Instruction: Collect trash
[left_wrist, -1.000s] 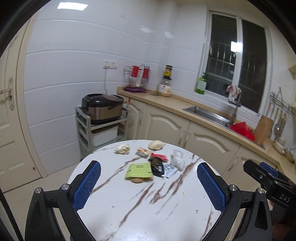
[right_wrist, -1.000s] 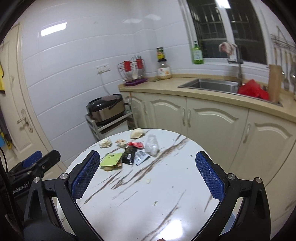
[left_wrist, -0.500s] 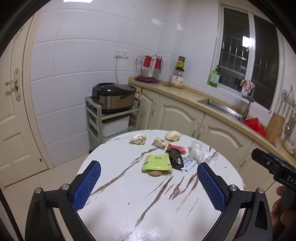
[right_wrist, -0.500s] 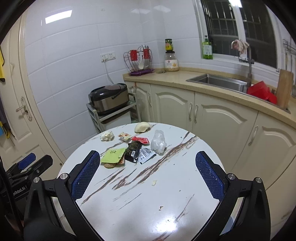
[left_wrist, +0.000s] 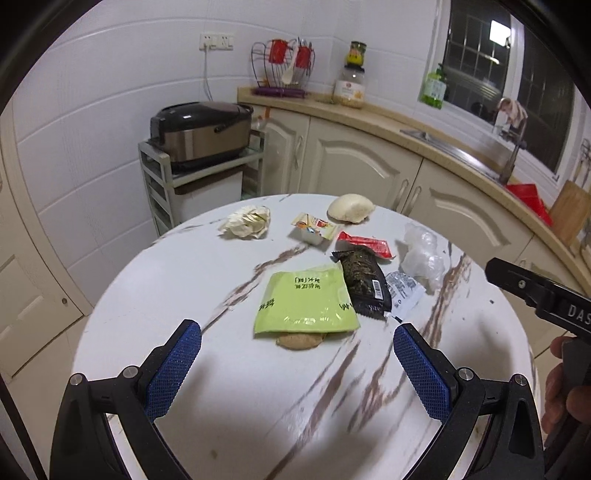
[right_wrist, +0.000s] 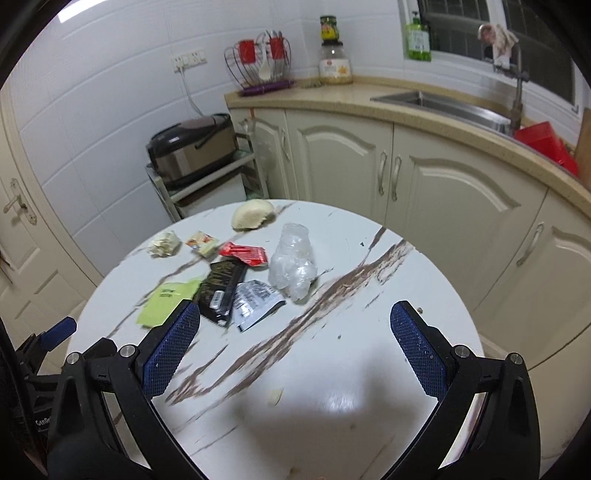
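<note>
Trash lies scattered on a round white marble table (left_wrist: 221, 280) (right_wrist: 369, 295). A green packet (left_wrist: 304, 302) (right_wrist: 166, 301) covers a brown biscuit (left_wrist: 299, 340). Beside it lie a black wrapper (left_wrist: 364, 286) (right_wrist: 219, 286), a silver sachet (left_wrist: 404, 291) (right_wrist: 255, 301), a red wrapper (left_wrist: 364, 244) (right_wrist: 243, 253), a clear plastic bag (left_wrist: 421, 258) (right_wrist: 293, 264), crumpled paper (left_wrist: 245, 221) (right_wrist: 164, 243), a small yellow packet (left_wrist: 314, 226) (right_wrist: 202, 243) and a pale bun (left_wrist: 351, 208) (right_wrist: 253, 214). My left gripper (left_wrist: 297, 363) hovers open just short of the green packet. My right gripper (right_wrist: 295, 347) is open over bare table, holding nothing.
A rice cooker (left_wrist: 199, 129) sits on a small rack behind the table. Cream cabinets (right_wrist: 424, 177) and a counter with a sink (right_wrist: 443, 105) curve along the right. A door (left_wrist: 22, 258) is at the left. A crumb (right_wrist: 275, 397) lies near the front.
Both grippers have moved forward and down toward the table; the trash now looks much larger and closer. Both stay open.
</note>
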